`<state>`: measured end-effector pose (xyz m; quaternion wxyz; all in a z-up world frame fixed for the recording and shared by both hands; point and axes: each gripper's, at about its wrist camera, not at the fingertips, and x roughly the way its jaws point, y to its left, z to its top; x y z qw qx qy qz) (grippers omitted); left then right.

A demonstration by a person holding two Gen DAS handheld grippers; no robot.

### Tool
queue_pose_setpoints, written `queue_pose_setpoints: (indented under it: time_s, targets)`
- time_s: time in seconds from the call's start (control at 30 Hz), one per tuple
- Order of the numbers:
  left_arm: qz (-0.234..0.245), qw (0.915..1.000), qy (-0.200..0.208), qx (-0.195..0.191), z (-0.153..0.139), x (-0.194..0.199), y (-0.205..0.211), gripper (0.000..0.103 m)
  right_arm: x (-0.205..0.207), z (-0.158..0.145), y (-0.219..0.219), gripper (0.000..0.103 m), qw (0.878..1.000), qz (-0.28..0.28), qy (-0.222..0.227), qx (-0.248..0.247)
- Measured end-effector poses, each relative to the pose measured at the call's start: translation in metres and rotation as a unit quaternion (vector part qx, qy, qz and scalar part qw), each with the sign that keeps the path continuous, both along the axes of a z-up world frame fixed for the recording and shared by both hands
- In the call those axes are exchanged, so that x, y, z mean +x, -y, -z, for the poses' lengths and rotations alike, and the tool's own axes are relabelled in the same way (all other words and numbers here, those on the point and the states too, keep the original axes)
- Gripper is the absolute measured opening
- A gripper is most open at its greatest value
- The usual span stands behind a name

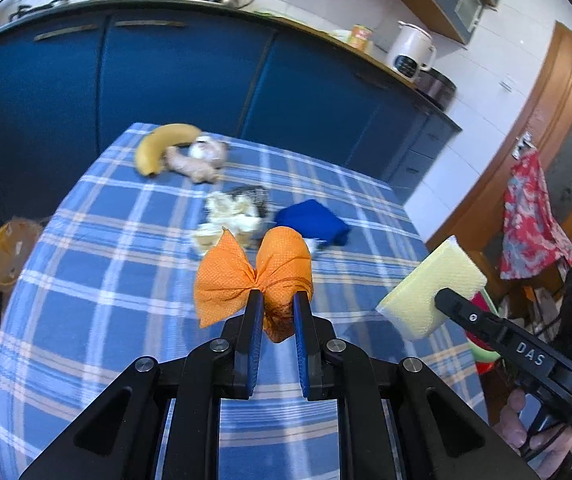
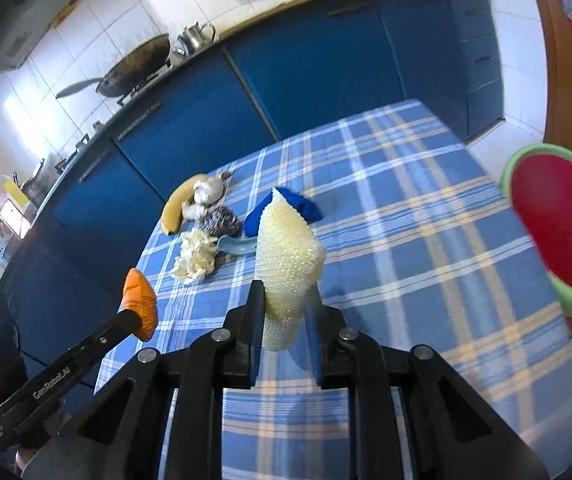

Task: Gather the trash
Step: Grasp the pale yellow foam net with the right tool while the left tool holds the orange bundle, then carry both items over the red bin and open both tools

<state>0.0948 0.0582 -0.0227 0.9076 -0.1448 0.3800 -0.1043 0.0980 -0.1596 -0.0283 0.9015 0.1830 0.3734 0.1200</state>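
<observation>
The left gripper [image 1: 279,304] is clamped on an orange cloth [image 1: 254,276], pinched at its gathered waist so the fabric fans out to either side like a bow, clear above the table [image 1: 98,280]. The right gripper [image 2: 284,300] is closed on a pale yellow sponge [image 2: 286,256], gripped near its lower end so most of it stands up beyond the jaws, also lifted off the table. Both look light and soft: the cloth is limp and will flop, so a pinch at a bunched part holds it best, while the sponge gives under pressure and is best taken across its thin faces. Its pimpled surface should not slip. Farther across the table from the grippers lies a crumpled white wrapper [image 2: 194,256], probably the next trash; it looks nearly weightless and crushable, so a pinch on a raised fold would serve. Just beyond it sit a steel scourer [image 2: 220,220], a banana [image 2: 178,208], a piece of ginger [image 1: 190,166], garlic [image 2: 208,192] and a blue cloth [image 1: 314,222]. A red basin with a green rim [image 2: 558,236] hangs off the table's right edge, and a lined bin [image 1: 4,254] stands on the floor to the table's left; which one takes the trash cannot be told.
</observation>
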Motion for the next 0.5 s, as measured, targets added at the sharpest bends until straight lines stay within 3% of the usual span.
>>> queue_pose_setpoints:
  time_s: [0.5]
  targets:
    - [0.105,0.9945,0.011,0.002,-0.018,0.019,0.096,0.015,-0.037,-0.020,0.113,0.022,0.993,0.109,0.034,0.007]
